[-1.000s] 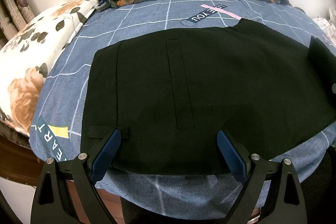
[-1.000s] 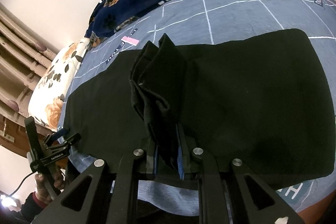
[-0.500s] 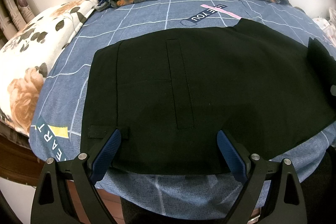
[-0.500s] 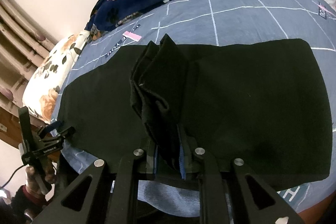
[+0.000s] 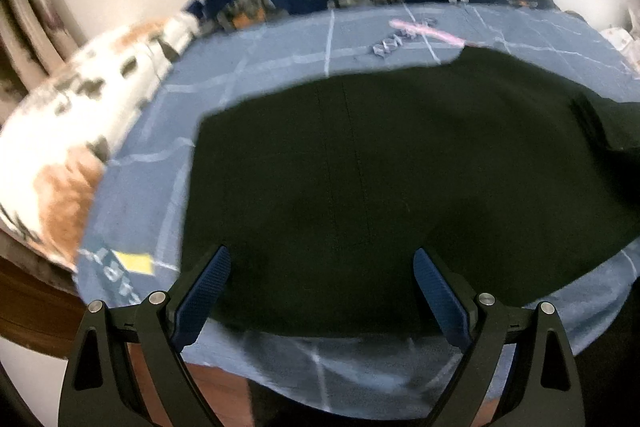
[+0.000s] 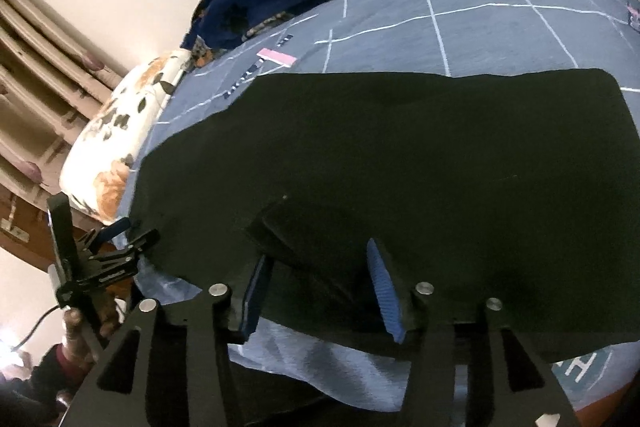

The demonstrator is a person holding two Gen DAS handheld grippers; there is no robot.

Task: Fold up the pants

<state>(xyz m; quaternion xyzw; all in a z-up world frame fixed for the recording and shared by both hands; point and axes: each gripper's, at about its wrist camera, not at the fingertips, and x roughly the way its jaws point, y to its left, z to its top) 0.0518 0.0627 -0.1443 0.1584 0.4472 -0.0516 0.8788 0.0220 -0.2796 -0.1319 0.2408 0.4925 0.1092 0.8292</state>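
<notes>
Your right gripper has just been opening at the bottom of the right wrist view, its jaws now apart with a loose fold of the black pants lying between them and no pad pressing, so lift clear without snagging it. Your left gripper hangs wide apart and empty over the near hem, low in its blurred view. Beyond, the pants lie flat across the blue bedsheet; press that fold before gathering the far end.
</notes>
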